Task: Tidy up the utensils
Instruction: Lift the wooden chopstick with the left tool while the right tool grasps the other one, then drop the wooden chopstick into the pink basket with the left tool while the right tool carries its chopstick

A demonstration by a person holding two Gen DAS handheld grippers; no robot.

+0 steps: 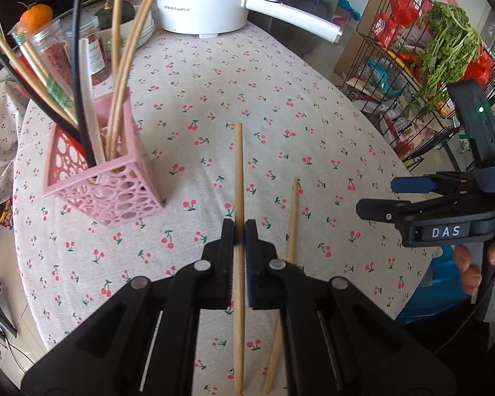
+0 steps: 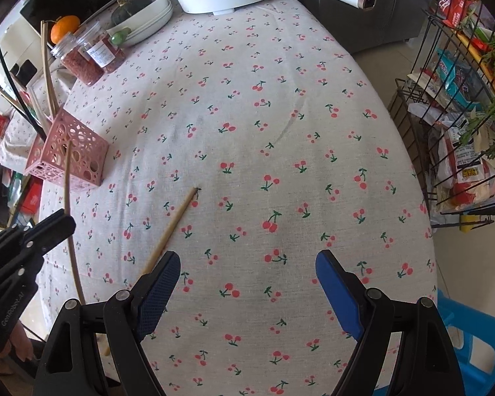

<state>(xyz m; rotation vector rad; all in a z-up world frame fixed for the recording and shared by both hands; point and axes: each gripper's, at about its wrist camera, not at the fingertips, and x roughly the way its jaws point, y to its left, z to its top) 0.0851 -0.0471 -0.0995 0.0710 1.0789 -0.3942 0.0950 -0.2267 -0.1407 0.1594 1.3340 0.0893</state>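
Left gripper (image 1: 239, 231) jaws clench a pale wooden chopstick (image 1: 238, 171); a second tan wooden chopstick (image 1: 292, 221) lies just right of them. Right gripper (image 2: 247, 264) jaws released.

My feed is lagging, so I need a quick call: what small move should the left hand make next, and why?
Probably lift and swing left toward the pink holder. The left gripper has its jaws shut on a wooden chopstick, while a second chopstick lies loose on the tablecloth and the right gripper is open.
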